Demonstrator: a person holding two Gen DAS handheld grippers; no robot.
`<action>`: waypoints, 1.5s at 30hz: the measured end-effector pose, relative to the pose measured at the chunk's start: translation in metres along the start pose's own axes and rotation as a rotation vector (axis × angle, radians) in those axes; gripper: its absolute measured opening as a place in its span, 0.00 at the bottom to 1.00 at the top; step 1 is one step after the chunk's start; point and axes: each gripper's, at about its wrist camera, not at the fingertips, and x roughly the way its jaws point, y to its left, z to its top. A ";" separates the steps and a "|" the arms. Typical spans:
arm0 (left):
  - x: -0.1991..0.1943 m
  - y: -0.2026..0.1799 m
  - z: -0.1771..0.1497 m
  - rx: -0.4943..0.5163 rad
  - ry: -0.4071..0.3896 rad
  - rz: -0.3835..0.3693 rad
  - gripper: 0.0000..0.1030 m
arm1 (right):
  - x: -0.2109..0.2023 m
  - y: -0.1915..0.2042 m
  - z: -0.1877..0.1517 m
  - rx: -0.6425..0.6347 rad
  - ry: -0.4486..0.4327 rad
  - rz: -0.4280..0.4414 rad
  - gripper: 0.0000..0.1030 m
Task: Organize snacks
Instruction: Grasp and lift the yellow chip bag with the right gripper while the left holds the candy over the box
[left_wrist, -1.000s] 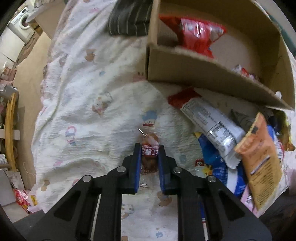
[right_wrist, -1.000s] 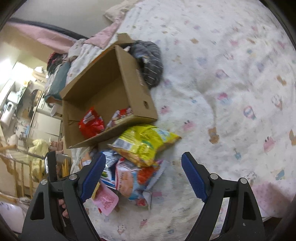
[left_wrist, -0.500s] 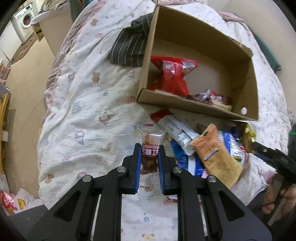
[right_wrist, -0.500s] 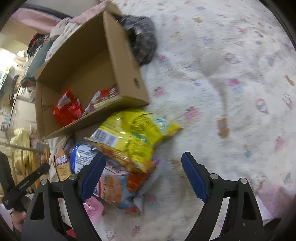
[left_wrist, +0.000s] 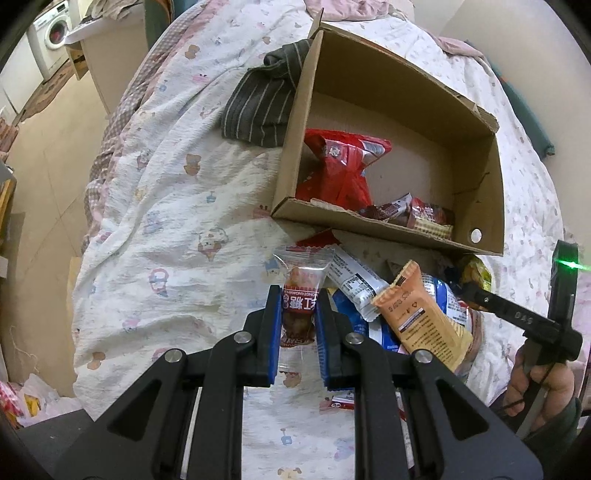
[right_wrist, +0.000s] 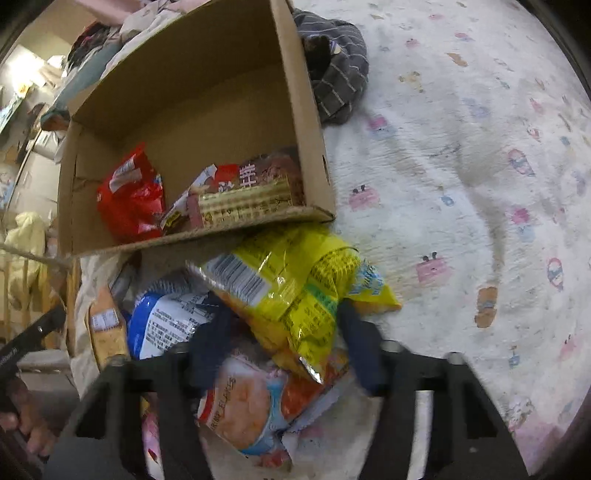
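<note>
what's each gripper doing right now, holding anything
Left gripper: shut on the small snack packet.
Right gripper: jaws just closing around the yellow chip bag; a firm grip cannot be told.

So the left gripper (left_wrist: 297, 325) is up off the bedspread (left_wrist: 177, 229) now, small red snack pack (left_wrist: 301, 302) pinched. Right gripper (right_wrist: 284, 332) comes in lower over the pile, its jaws just been closing around the yellow chip bag (right_wrist: 295, 280).
</note>
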 end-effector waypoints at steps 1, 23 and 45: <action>0.000 -0.001 0.000 0.002 -0.001 0.001 0.13 | -0.001 0.000 -0.001 -0.006 -0.002 0.003 0.33; -0.013 -0.019 0.000 0.016 -0.093 0.035 0.13 | -0.115 -0.033 -0.044 -0.002 -0.312 0.173 0.25; -0.046 -0.062 0.077 0.146 -0.208 0.034 0.13 | -0.104 0.051 0.051 -0.050 -0.369 0.333 0.25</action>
